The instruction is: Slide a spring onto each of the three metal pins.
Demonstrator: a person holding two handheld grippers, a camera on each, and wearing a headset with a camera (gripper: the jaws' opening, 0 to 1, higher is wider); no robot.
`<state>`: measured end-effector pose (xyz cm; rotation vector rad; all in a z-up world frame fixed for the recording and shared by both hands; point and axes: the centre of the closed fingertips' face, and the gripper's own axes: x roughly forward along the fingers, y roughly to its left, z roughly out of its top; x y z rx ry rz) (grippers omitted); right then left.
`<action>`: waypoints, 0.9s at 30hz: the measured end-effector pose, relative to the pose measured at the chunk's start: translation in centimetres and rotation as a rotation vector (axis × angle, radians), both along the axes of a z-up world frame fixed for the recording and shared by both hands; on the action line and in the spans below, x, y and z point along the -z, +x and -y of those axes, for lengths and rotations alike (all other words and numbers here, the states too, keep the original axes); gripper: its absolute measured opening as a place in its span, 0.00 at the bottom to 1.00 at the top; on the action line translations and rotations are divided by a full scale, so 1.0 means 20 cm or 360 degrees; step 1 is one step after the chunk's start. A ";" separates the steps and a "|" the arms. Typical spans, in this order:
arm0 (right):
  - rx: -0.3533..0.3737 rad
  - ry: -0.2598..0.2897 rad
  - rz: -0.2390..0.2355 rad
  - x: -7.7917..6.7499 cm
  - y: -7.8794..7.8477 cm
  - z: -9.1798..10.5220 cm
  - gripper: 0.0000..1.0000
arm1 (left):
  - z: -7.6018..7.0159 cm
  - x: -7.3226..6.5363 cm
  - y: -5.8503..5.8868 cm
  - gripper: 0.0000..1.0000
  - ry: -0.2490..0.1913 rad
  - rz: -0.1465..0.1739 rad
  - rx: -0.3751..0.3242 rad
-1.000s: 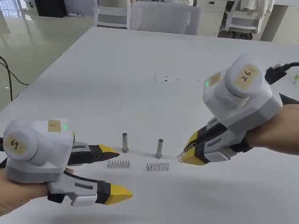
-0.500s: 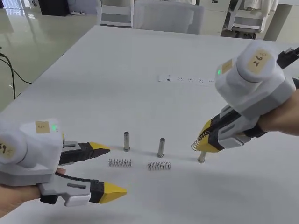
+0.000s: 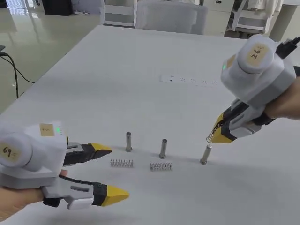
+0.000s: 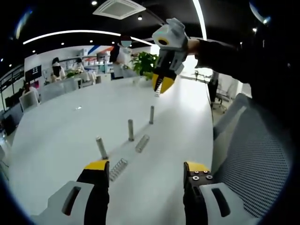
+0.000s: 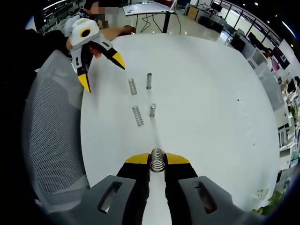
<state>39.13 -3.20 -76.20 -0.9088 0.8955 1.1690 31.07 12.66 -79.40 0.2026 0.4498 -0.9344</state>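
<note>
Three short metal pins stand in a row on the white table: left pin [image 3: 129, 141], middle pin [image 3: 163, 148], right pin [image 3: 205, 154]. Two springs lie flat just in front of them, one [image 3: 122, 163] by the left pin, one [image 3: 161, 166] by the middle pin. My right gripper [image 3: 219, 136] hovers just above and to the right of the right pin, shut on a third spring [image 5: 158, 160] that pokes out past its yellow tips. My left gripper [image 3: 110, 172] is low at the near left, open, holding nothing, its jaws pointing at the left spring [image 4: 118, 168].
A flush row of sockets [image 3: 187, 80] sits in the tabletop farther back. Chairs [image 3: 168, 16] line the far edge. A grey mesh chair [image 4: 253, 154] stands beside the table near me. The table's left edge [image 3: 51, 77] drops to a glossy floor.
My right gripper has lifted up and to the right with the spring, uncovering the right pin beneath it. My left gripper has barely moved.
</note>
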 end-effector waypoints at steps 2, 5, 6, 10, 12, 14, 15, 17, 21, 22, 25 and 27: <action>0.0002 -0.0032 -0.0002 0.02 0.02 0.02 0.08 | 0.00 0.00 0.00 0.59 0.0001 0.0000 0.0001; 0.0007 -0.0048 -0.0027 0.04 0.03 0.02 0.08 | 0.00 0.00 0.00 0.59 -0.0001 0.0002 0.0003; 0.0004 -0.0055 -0.0030 0.04 0.03 0.02 0.08 | 0.00 0.00 0.00 0.59 -0.0001 0.0002 0.0003; -0.0001 -0.0070 -0.0057 0.07 0.04 0.02 0.08 | 0.01 0.00 0.00 0.60 -0.0003 0.0002 0.0005; -0.0010 -0.0090 -0.0062 0.09 0.04 0.02 0.08 | 0.01 0.00 0.00 0.60 -0.0004 0.0000 0.0007; -0.0013 -0.0100 -0.0074 0.11 0.05 0.02 0.08 | 0.01 0.00 0.00 0.60 -0.0004 0.0002 0.0011; -0.0012 -0.0105 -0.0076 0.12 0.05 0.02 0.08 | 0.01 0.00 0.00 0.60 -0.0005 0.0004 0.0013; -0.0011 -0.0129 -0.0074 0.13 0.05 0.02 0.08 | 0.01 0.00 0.00 0.59 -0.0003 0.0003 0.0014; -0.0013 -0.0150 -0.0076 0.14 0.06 0.03 0.08 | 0.01 0.00 0.00 0.59 -0.0006 0.0003 0.0014; -0.0013 -0.0151 -0.0081 0.15 0.06 0.03 0.08 | 0.01 0.00 0.00 0.59 -0.0005 0.0003 0.0014; -0.0021 -0.0167 -0.0081 0.16 0.07 0.03 0.09 | 0.01 0.00 0.00 0.59 -0.0005 0.0002 0.0017; -0.0020 -0.0159 -0.0089 0.16 0.07 0.03 0.09 | 0.01 0.00 0.00 0.59 -0.0003 0.0002 0.0018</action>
